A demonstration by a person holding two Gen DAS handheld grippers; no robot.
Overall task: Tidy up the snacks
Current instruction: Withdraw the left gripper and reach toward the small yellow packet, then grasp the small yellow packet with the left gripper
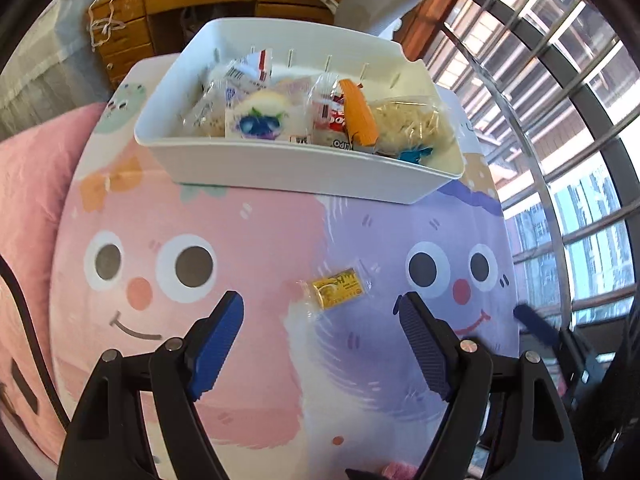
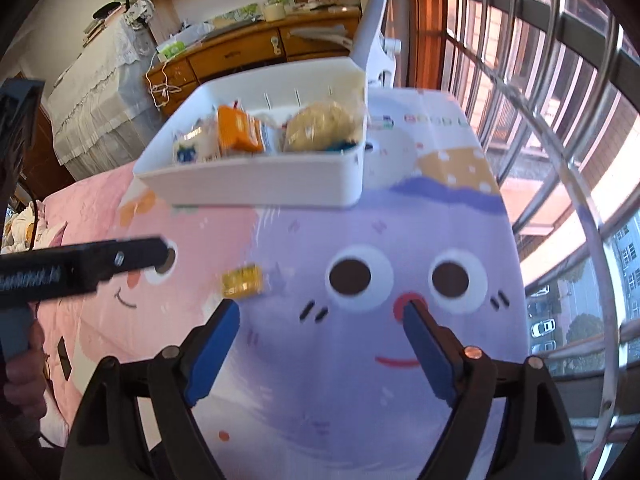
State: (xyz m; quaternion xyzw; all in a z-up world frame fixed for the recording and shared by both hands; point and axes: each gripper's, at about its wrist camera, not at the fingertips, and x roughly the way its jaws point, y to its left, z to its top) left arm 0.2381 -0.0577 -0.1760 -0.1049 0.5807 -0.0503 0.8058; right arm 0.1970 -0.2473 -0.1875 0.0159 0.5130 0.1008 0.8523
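A small yellow snack packet (image 1: 339, 289) is shown just below the centre of the left wrist view, lying flat in its clear wrapper on the cartoon-printed table cover (image 1: 256, 216); it is touched by nothing. In the right wrist view the same packet sits left of centre, blurred. It is judged to be the last loose item, since the other snacks are already gathered in the white bin (image 1: 280, 164) in the upper middle of both frames — an orange packet (image 1: 360, 114), a noodle bag (image 1: 408, 120) and a blue-printed pastry (image 1: 260, 120) among them, standing packed side by side.

The left gripper (image 1: 320, 312) is seen with its blue pads spread wide and nothing between them; the packet lies just beyond and between the fingertips, which suggests an approach for a pick. The right gripper (image 2: 320, 320) is likewise spread and empty, aimed at the purple face on the cover, to the right of the packet. At the far left edge of the right wrist view a hand (image 2: 20, 364) is visible on the left tool's handle — the only part of the person shown.
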